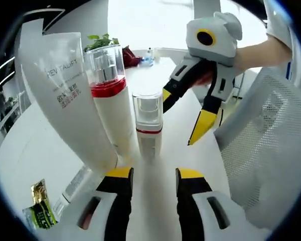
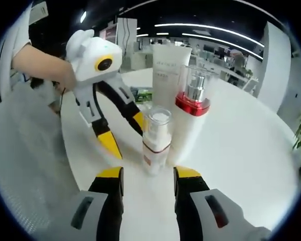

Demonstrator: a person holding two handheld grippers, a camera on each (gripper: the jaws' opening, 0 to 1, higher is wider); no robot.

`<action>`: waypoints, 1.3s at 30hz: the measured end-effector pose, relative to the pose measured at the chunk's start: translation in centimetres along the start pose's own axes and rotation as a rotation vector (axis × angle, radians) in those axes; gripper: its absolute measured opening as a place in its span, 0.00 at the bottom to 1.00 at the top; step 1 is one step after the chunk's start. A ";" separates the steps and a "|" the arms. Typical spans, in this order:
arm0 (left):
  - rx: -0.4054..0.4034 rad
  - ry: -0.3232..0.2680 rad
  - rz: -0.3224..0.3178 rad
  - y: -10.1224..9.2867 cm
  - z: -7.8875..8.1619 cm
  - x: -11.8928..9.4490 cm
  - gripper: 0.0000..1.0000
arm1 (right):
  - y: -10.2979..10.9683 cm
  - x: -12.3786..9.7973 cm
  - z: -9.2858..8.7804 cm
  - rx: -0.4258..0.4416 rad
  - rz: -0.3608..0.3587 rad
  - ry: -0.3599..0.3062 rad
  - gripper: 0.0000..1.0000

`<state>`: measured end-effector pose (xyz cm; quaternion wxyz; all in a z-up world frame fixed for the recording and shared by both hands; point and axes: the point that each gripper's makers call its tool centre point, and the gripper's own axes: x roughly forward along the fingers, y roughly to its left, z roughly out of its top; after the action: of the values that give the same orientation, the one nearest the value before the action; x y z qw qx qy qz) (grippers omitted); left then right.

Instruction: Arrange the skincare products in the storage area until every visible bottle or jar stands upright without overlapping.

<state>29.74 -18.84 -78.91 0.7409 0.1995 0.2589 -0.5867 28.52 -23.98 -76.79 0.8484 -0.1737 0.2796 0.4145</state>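
On the white table [image 1: 30,150], three products already stand upright and apart — tube [image 1: 65,95], red-banded bottle [image 1: 110,100], small bottle [image 1: 148,125] — between my left tool [image 1: 153,175] and right tool [image 2: 148,175], both apart and empty, little seemingly left.

small clear-capped bottle [image 1: 148,125], taller red-banded bottle [image 1: 110,95], white tube [image 1: 65,90]; all upright

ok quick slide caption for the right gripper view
Open right gripper faces three upright skincare containers on a white table, left gripper open beside them.
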 end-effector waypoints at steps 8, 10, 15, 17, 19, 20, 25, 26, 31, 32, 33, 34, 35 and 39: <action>-0.087 -0.020 0.061 -0.1 -0.8 -3.1 0.37 | 0.3 -1.3 0.6 0.066 -0.037 -0.041 0.45; -0.120 -0.033 0.078 -0.1 -1.0 -3.9 0.39 | 0.5 -1.7 0.7 0.081 -0.042 -0.050 0.47; -0.183 -0.049 0.135 -0.2 -1.5 -6.6 0.42 | 0.9 -2.8 1.5 0.092 -0.070 -0.056 0.56; -0.220 -0.065 0.160 -0.4 -1.6 -7.8 0.42 | 0.9 -3.2 1.7 0.094 -0.086 -0.055 0.60; -0.266 -0.087 0.178 -0.1 -2.1 -9.0 0.42 | 1.2 -3.7 2.0 0.104 -0.095 -0.055 0.63; -0.283 -0.098 0.190 -0.3 -1.9 -9.6 0.43 | 1.3 -3.7 2.1 0.108 -0.097 -0.055 0.66; -0.355 -0.126 0.263 -0.3 -3.2 -12.4 0.49 | 1.6 -4.2 2.5 0.130 -0.107 -0.061 0.72; -0.364 -0.127 0.272 -0.5 -3.4 -12.8 0.50 | 1.9 -4.4 2.7 0.132 -0.107 -0.063 0.73; -0.407 -0.133 0.328 -1.4 -4.8 -15.2 0.56 | 2.6 -5.2 3.1 0.134 -0.109 -0.066 0.78; -0.417 -0.134 0.342 -1.4 -5.2 -15.8 0.57 | 2.8 -5.3 3.2 0.136 -0.109 -0.065 0.79; -0.427 -0.137 0.358 -1.5 -5.5 -16.5 0.59 | 2.8 -5.4 3.1 0.138 -0.109 -0.064 0.80; -0.435 -0.142 0.371 -2.3 -5.1 -16.7 0.61 | 2.9 -5.6 3.2 0.134 -0.113 -0.064 0.81; -0.445 -0.147 0.382 -2.5 -5.1 -17.1 0.62 | 3.0 -5.7 3.2 0.131 -0.114 -0.065 0.82; -0.481 -0.144 0.433 -2.5 -5.7 -19.0 0.66 | 3.1 -6.2 3.2 0.151 -0.130 -0.065 0.86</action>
<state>23.07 -1.43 -71.59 0.8907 0.0272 0.2885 -0.3503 23.99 -24.24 -70.60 0.8929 -0.1136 0.2704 0.3417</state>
